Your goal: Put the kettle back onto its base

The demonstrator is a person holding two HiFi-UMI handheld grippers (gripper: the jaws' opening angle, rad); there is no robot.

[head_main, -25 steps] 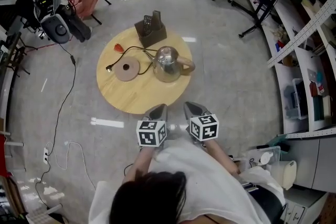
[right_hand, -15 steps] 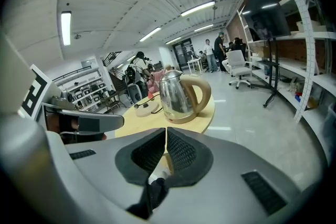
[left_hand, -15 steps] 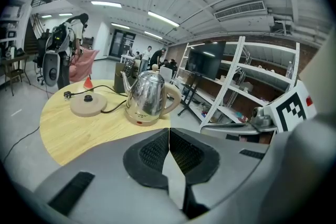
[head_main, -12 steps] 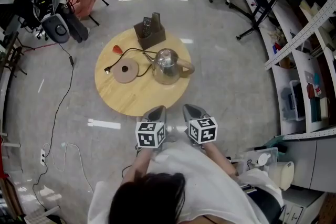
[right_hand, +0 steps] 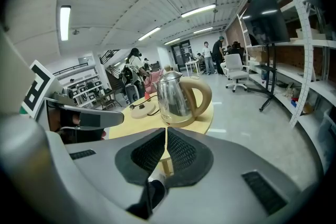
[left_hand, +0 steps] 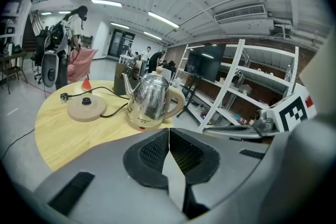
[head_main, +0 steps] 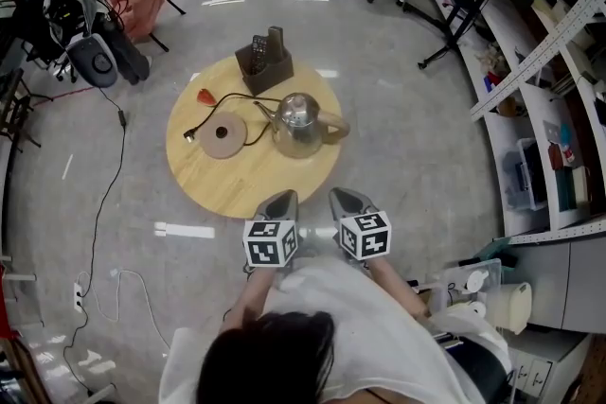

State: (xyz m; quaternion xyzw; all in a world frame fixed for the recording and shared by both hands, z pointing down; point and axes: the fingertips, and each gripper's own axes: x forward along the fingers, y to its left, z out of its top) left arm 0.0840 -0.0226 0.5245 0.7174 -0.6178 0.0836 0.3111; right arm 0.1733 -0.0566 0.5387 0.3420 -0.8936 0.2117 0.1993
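White top (head_main: 352,322), perhaps short-sleeved; left gripper (head_main: 284,198) and right gripper (head_main: 345,195) grey, 2 black-and-white marker cubes (head_main: 273,242).

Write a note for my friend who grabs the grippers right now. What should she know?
Left gripper: shut, empty, held short of the table.
Right gripper: shut, empty, beside the left one, also short of the table.
Kettle: upright on the table, to the right of its base in the head view and apart from it, with the handle pointing right.
Base: lies flat with nothing on it, and its cord runs across the table.
Done: nothing yet, the kettle is untouched.
Left: open a gripper, probably the right one, take the handle, lift the kettle, and set it on the base.
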